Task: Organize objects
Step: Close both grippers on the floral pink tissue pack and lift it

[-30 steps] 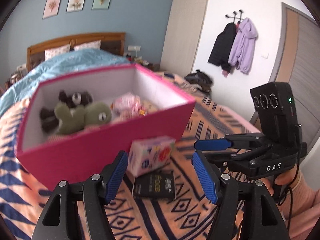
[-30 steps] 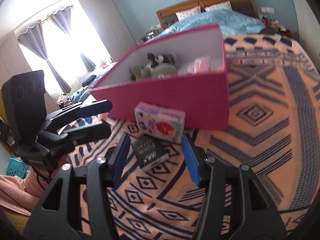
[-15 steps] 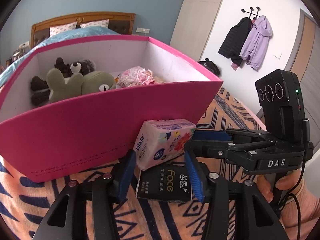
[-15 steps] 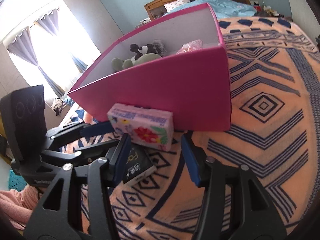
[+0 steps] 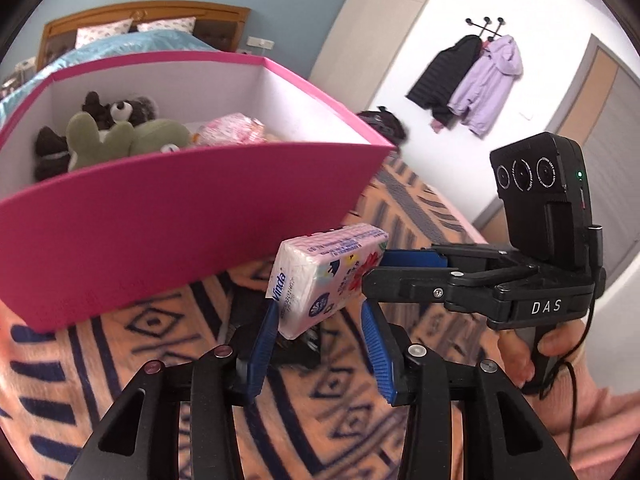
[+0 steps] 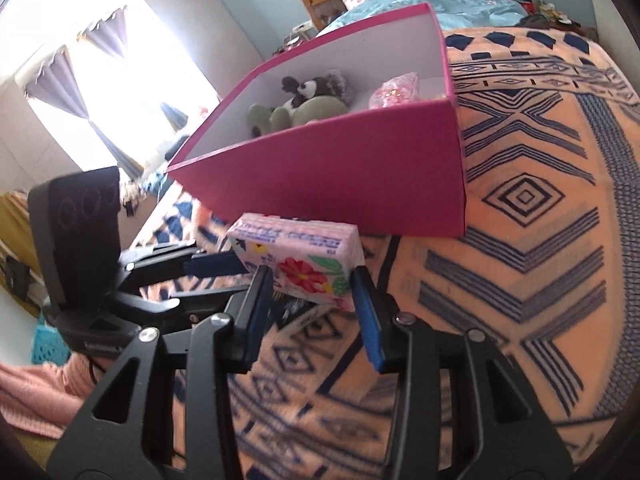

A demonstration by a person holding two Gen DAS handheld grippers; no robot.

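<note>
pink floral soft-plastic tissue pack (image 5: 326,276) sits near the frame centre in both views, raised clear of the bed, just in front of the near wall of the bright pink cardboard box (image 5: 180,216). right tongs (image 5: 384,270) enter from the right of the left wrist view with their blue-padded fingers pressed on the pack's far end, evidently carrying it; the grip on one end would explain its downward tilt toward the lower left. left tongs (image 5: 320,350) stand apart beneath and beside the pack, their blue pads (image 5: 262,344) flanking it; whether a pad touches it cannot be told. below the pack a dark flat packet (image 5: 296,344) lies blurred on the blanket. judged from the task, the pack is bound for the box, which already holds a green plush toy (image 5: 132,138), a black-and-white plush toy (image 5: 120,110) and a pink wrapped bundle (image 5: 230,134).

surface: an orange blanket with navy geometric pattern (image 6: 540,200) over a bed. room: blue wall and wooden headboard (image 5: 140,12) at upper left, black and lilac coats (image 5: 468,84) hung at upper right, bright curtained window (image 6: 100,64) at upper left of the right wrist view.
</note>
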